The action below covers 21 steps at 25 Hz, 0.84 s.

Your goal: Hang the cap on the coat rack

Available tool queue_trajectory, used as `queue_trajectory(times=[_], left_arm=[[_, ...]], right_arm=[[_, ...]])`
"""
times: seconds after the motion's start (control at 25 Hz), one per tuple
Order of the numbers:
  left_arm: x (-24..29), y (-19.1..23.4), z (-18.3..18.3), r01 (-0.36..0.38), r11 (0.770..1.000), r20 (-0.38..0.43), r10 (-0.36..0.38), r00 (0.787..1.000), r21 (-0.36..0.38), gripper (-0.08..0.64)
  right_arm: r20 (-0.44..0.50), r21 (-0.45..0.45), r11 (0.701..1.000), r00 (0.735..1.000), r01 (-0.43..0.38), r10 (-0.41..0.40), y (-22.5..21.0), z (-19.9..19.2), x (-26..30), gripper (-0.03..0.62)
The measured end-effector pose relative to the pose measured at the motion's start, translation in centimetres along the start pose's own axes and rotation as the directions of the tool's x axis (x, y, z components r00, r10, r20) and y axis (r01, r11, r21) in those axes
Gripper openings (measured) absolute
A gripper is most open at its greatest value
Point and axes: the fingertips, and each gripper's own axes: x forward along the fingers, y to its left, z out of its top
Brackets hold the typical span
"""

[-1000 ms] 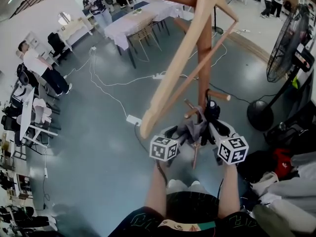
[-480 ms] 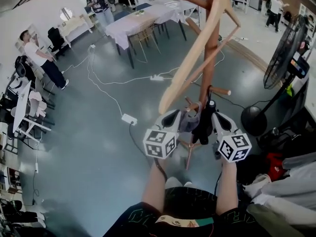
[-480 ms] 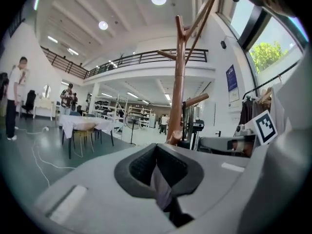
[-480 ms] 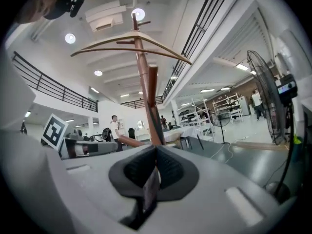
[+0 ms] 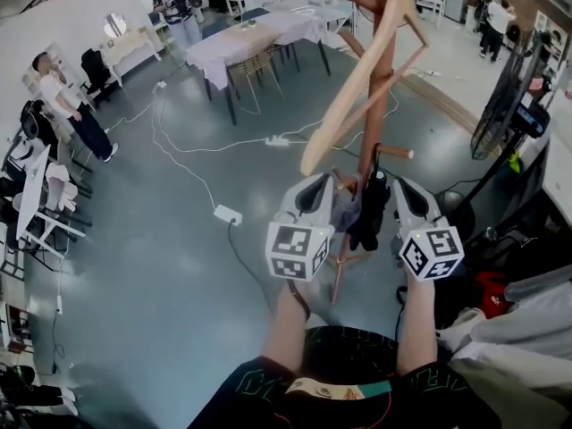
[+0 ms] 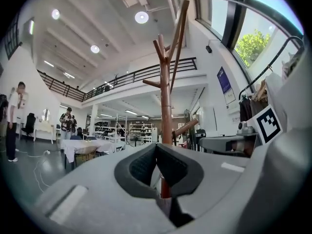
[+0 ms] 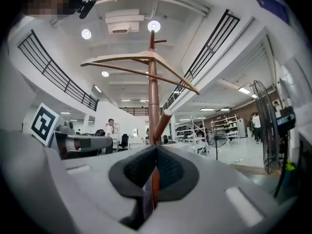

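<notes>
A wooden coat rack (image 5: 380, 105) rises in front of me, with short pegs low on its pole and long arms higher up. A grey and black cap (image 5: 349, 214) hangs between my two grippers, just beside the low pegs. My left gripper (image 5: 319, 184) holds its left side; its jaws are closing the last bit, with pale fabric (image 6: 168, 206) pinched between them. My right gripper (image 5: 399, 186) is shut on the dark right side (image 7: 145, 195). The pole (image 6: 166, 106) stands straight ahead of the left gripper (image 6: 157, 165), and the pole (image 7: 154, 96) is also ahead of the right gripper (image 7: 156, 167).
A standing fan (image 5: 509, 88) is at the right, with piled clothes (image 5: 527, 320) below it. A power strip (image 5: 225, 214) and cables lie on the grey floor. A white-clothed table (image 5: 259, 38) stands behind the rack. People (image 5: 71, 114) stand at the left.
Both grippers and the cap between them have come up a little and closer to the rack's pole. The head view has shifted slightly.
</notes>
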Motion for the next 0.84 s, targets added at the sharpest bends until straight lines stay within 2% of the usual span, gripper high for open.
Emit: queue_trajectory(times=[0.24, 0.56, 0.68, 0.84], left_arm=[[-0.3, 1.3, 0.3, -0.095, 0.995, 0.045, 0.093, 0.995, 0.041, 0.011], [0.0, 1.1, -0.5, -0.085, 0.996, 0.043, 0.084, 0.996, 0.017, 0.011], [-0.3, 1.4, -0.5, -0.082, 0.996, 0.079, 0.083, 0.993, -0.017, 0.011], [-0.5, 1.5, -1.3, -0.06, 0.997, 0.085, 0.065, 0.994, -0.058, 0.011]], right_arm=[[0.013, -0.034, 0.999, 1.0, 0.027, -0.027, -0.6, 0.9, -0.5, 0.004], [0.02, -0.073, 0.996, 0.999, 0.049, -0.048, -1.0, 1.1, -0.8, 0.005], [0.023, -0.083, 0.995, 0.998, 0.052, -0.05, -1.0, 0.9, -0.7, 0.004], [0.017, -0.09, 0.995, 0.999, 0.05, -0.049, -0.9, 0.3, -0.3, 0.005]])
